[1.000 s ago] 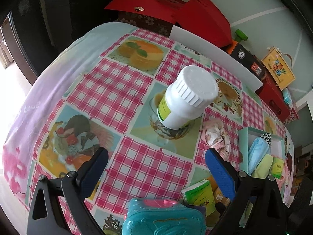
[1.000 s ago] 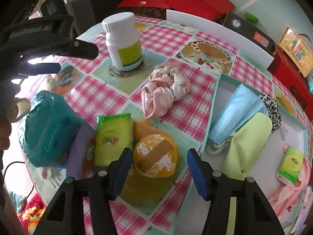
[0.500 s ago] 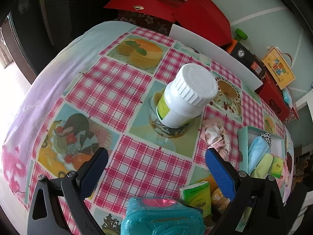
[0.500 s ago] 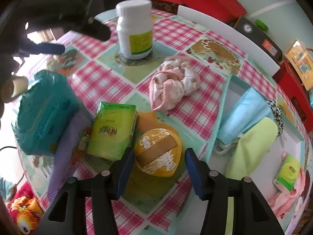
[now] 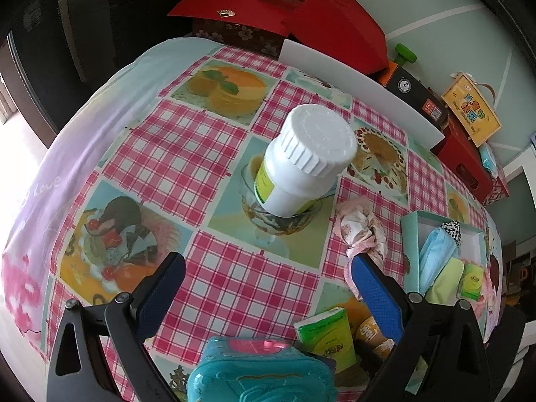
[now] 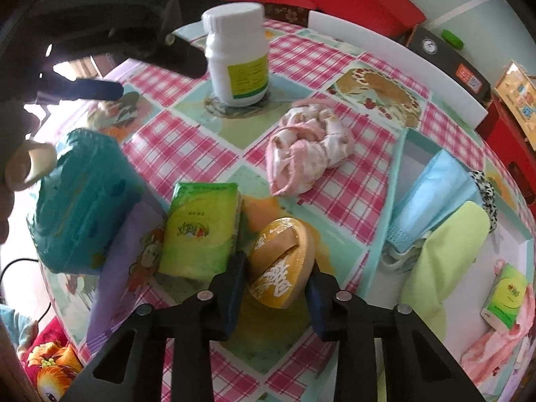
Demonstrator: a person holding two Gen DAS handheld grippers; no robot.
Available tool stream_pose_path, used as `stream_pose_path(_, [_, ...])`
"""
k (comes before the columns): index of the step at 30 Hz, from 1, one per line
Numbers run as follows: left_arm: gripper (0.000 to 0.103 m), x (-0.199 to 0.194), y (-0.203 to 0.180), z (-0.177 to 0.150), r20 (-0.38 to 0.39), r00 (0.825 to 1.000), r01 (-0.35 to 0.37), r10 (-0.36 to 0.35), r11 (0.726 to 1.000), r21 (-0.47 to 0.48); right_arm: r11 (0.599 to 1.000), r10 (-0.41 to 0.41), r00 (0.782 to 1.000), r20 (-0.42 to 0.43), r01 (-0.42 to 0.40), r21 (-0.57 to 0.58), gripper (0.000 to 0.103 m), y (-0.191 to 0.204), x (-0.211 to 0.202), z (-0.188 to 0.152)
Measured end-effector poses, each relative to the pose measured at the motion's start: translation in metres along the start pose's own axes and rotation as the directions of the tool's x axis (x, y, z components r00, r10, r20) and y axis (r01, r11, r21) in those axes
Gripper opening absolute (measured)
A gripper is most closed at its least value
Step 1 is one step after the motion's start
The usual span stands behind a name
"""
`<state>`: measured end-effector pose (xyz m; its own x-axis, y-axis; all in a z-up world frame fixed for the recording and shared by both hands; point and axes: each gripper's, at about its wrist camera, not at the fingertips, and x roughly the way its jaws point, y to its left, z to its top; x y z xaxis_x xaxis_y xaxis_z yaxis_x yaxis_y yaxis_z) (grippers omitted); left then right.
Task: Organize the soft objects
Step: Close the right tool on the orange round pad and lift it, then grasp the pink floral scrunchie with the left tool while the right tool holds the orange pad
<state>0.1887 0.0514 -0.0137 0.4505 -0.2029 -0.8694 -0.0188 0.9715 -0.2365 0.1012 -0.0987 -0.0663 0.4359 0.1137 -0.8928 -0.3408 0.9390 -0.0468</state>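
In the left wrist view, the left tongs (image 5: 264, 284) hang spread and empty over the checked table (image 5: 234, 284), just as they did a second ago, with the white bottle (image 5: 301, 164) beyond them and a teal case (image 5: 261, 372) at the near edge. The pink cloth (image 5: 361, 234) lies crumpled right of the bottle, touching nothing else; the teal box (image 5: 410, 251) at far right already holds a blue mask (image 5: 435, 258) and a yellow cloth (image 5: 445, 279). The right tongs do not show here.

In the right wrist view, the right tongs (image 6: 276, 288) have dropped in and are closing around the yellow round pack (image 6: 281, 261), which now sits tilted between the pads, apparently touching both. A second ago it lay flat between wide-spread jaws. I judge the pickup is under way, the box being its likely home. This view alone shows the green tissue pack (image 6: 201, 227) just left of the round pack, and the box's floor (image 6: 469, 278).
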Motion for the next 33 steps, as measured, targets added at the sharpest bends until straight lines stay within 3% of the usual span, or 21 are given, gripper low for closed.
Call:
stream_pose_path(11, [0.099, 0.001, -0.027, 0.002, 0.017, 0.999, 0.035, -0.035, 0.998, 0.049, 0.994, -0.016, 0.996, 0.09, 0.006, 0.11, 0.033, -0.033, -0.03, 0.003])
stream_pose_path(18, [0.099, 0.007, -0.06, 0.003, 0.019, 0.998, 0.05, -0.053, 0.992, 0.115, 0.977, -0.085, 0.985, 0.147, 0.053, 0.206, 0.034, -0.067, -0.057, -0.003])
stream_pose_path(22, [0.098, 0.02, -0.084, -0.003, -0.005, 1.0, 0.022, -0.022, 0.983, 0.181, 0.961, -0.113, 0.981, 0.158, 0.068, 0.269, 0.034, -0.091, -0.066, -0.009])
stream_pose_path(26, [0.083, 0.033, -0.103, -0.008, -0.027, 1.0, 0.0, 0.007, 0.972, 0.233, 0.949, -0.121, 0.978, 0.169, 0.064, 0.308, 0.034, -0.106, -0.073, -0.015])
stream_pose_path(33, [0.074, 0.056, -0.117, -0.011, -0.055, 0.995, -0.06, 0.078, 0.962, 0.268, 0.94, -0.122, 0.976, 0.182, 0.055, 0.337, 0.034, -0.121, -0.079, -0.024])
